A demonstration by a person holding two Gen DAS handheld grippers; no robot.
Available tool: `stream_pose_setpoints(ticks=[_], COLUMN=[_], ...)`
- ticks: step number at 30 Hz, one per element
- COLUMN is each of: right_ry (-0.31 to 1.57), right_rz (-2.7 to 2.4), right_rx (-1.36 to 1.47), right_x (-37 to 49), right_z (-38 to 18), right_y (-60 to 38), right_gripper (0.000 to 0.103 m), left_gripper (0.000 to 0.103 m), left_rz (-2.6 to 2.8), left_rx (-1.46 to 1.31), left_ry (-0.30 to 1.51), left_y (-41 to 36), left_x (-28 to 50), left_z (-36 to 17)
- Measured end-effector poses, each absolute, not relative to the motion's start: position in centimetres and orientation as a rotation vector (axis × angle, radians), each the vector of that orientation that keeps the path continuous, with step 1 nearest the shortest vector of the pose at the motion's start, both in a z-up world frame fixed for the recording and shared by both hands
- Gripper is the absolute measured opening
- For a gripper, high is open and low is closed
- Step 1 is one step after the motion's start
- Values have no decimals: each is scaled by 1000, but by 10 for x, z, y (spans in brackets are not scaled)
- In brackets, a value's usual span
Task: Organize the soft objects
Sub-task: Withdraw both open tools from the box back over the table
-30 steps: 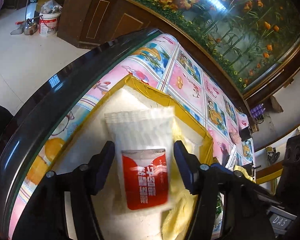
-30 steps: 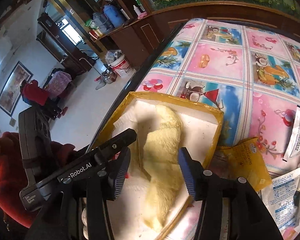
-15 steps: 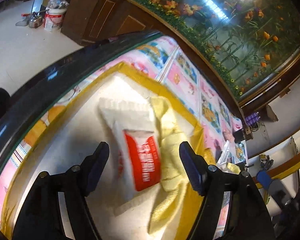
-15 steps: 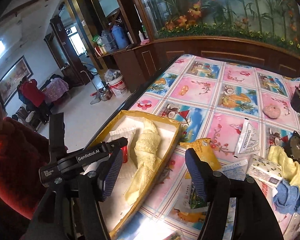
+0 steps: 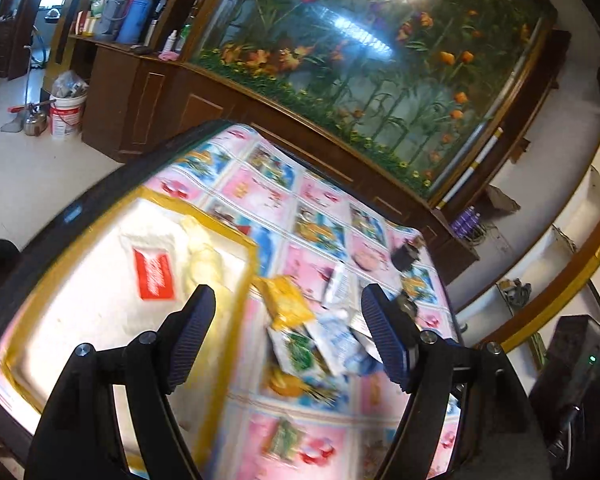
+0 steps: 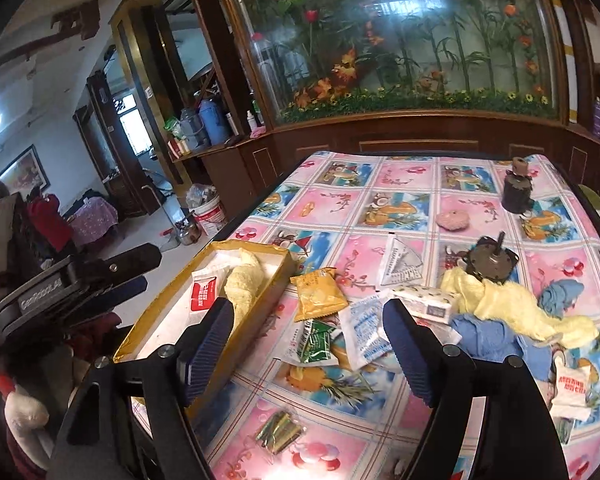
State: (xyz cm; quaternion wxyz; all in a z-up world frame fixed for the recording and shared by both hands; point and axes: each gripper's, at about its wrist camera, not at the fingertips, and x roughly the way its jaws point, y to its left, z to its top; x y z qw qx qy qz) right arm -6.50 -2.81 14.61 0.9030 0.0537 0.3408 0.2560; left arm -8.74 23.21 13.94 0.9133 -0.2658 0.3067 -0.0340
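Hovering above the patterned tablecloth [image 6: 396, 204], both grippers are empty with jaws spread wide: left gripper [image 5: 288, 320], right gripper [image 6: 308, 338]. The yellow-rimmed tray [image 6: 278, 276] sits at the table's left edge and contains a white packet with a red label [image 6: 203, 292] touching a pale yellow cloth [image 6: 244, 280]. To its right lie a yellow snack packet [image 6: 318, 294], a green sachet [image 6: 316, 340] and a white sachet [image 6: 366, 334] (left view blurred). Farther right, a yellow towel [image 6: 512, 306] overlaps blue cloths [image 6: 488, 338].
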Motion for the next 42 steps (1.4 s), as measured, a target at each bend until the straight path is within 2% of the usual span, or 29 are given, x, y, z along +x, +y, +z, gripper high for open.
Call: stream_pose_setpoints(ticks=[8,20,29,35,42], right_ry=[734,751,750,753,815], right_rz=[448,390,305,177,139], right_rx=[222,267,336,375,441], right_x=[-78,-86,-73,-62,-42], right_z=[126,110,94,77,48], right_y=[-78,-107,-160,-222,-257], right_gripper=[79,79,79,79,80], left_gripper=[75,75,75,75,75], left_rz=[-124,-111,-119,-62,-133], left_rx=[-491,-488,-471,-491,-391], left_ry=[663,672,709,797,890], left_y=[175,167,163,181,138], left_x=[-114,-130,-106,-72,-37], left_z=[134,130,109,77,58])
